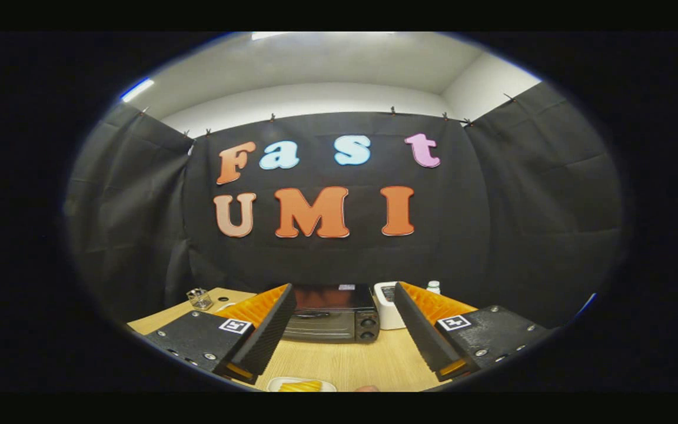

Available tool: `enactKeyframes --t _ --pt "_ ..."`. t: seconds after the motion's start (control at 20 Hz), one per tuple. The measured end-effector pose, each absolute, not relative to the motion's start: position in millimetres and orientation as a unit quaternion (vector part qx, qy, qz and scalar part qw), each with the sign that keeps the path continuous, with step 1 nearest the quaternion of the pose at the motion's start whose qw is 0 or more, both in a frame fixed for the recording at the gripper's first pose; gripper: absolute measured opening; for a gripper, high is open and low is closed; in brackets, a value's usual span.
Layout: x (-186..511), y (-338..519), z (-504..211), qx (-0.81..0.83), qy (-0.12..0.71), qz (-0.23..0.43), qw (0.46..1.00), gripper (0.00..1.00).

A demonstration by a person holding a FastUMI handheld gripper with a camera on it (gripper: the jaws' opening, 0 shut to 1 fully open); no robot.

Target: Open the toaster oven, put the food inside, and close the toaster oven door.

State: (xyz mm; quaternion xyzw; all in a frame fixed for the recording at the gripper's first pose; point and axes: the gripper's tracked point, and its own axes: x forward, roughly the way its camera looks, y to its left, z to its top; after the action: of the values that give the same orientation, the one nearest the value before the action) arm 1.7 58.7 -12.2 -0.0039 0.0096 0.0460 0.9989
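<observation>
A black toaster oven (332, 314) stands at the back of the wooden table (345, 362), its door shut, with two knobs down its right side. My gripper (342, 300) is open, its two orange-and-black fingers (265, 330) spread wide with nothing between them. The oven lies beyond the fingertips, seen through the gap. Close below the fingers, at the table's near edge, sits a white plate (301, 384) holding a piece of yellow food (299, 386).
A white appliance (387, 305) stands right of the oven, with a small white bottle (433, 287) behind it. A small glass jar (199, 298) sits at the table's back left. Bare wood stretches between the plate and the oven.
</observation>
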Motion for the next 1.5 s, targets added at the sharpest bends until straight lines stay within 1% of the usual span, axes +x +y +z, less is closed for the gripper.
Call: enactKeyframes --t 0.4,0.75,1.2,1.5 --pt "25.2 93.5 -37.9 -0.018 0.035 0.062 0.997 0.99" --pt "60.0 110.0 -64.9 -0.027 0.064 0.061 0.996 0.99" --pt "137.2 143.5 -143.9 -0.017 0.169 0.066 0.983 0.99" --pt "192.0 150.2 -186.1 -0.035 0.233 0.044 0.971 0.99"
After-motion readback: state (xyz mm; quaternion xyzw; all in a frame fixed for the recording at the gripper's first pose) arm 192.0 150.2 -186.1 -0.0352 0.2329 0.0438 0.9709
